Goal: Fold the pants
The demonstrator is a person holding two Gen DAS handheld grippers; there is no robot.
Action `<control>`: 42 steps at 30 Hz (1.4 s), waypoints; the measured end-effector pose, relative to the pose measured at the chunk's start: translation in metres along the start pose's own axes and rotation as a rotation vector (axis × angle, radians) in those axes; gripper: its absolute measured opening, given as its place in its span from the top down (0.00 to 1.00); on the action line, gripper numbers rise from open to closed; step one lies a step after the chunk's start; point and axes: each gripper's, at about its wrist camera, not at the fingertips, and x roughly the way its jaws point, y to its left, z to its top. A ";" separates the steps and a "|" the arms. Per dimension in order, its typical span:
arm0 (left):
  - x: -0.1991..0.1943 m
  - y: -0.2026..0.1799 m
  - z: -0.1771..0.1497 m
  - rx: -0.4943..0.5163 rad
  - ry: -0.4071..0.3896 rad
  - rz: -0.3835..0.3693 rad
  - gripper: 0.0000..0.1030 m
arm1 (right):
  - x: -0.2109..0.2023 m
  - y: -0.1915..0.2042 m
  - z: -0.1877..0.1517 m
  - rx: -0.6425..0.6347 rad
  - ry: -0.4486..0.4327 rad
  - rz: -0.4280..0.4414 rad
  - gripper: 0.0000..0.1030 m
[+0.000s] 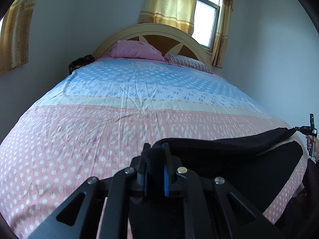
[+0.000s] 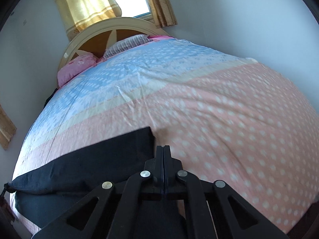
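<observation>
Black pants [image 1: 239, 159] lie across the near end of the bed; they also show in the right wrist view [image 2: 89, 165]. My left gripper [image 1: 156, 149] is shut on a thick bunched end of the pants and holds it just above the bedspread. My right gripper [image 2: 163, 149] has its jaws pressed together at the other end of the pants; in the left wrist view it [image 1: 299, 128] shows far right, pinching the stretched upper edge. The top layer is lifted between both grippers over a lower layer lying flat.
The bed has a pink, cream and blue dotted bedspread [image 1: 99, 129]. A pink pillow [image 1: 135, 49] and a striped pillow [image 1: 189, 61] lie by the curved headboard [image 1: 159, 31]. A window with yellow curtains [image 1: 171, 2] is behind. Walls close in on both sides.
</observation>
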 end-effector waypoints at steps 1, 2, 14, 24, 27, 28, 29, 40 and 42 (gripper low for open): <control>-0.001 -0.001 -0.005 0.009 0.006 0.004 0.89 | -0.003 -0.008 -0.007 0.012 0.006 -0.016 1.00; -0.001 -0.002 -0.011 0.015 0.013 0.005 0.89 | -0.004 -0.011 -0.011 0.016 0.010 -0.025 1.00; 0.002 -0.010 -0.042 0.075 0.061 0.037 0.88 | -0.033 0.066 -0.021 -0.168 0.011 0.049 0.34; 0.003 -0.008 -0.043 0.087 0.062 0.029 0.88 | 0.033 0.026 -0.001 0.131 0.190 0.071 0.86; 0.009 -0.007 -0.040 0.087 0.069 0.038 0.88 | 0.037 0.037 0.006 0.080 0.176 0.049 0.93; 0.011 -0.008 -0.039 0.087 0.070 0.042 0.88 | 0.034 0.041 0.009 0.064 0.162 0.042 0.93; 0.013 -0.008 -0.036 0.089 0.071 0.046 0.88 | 0.029 0.045 0.014 0.045 0.140 0.037 0.93; -0.012 -0.006 0.005 0.029 -0.058 0.005 0.88 | -0.080 0.047 0.010 -0.026 -0.123 0.184 0.93; -0.019 -0.009 -0.002 0.040 -0.061 -0.009 0.88 | -0.079 0.034 -0.013 -0.027 -0.100 0.178 0.93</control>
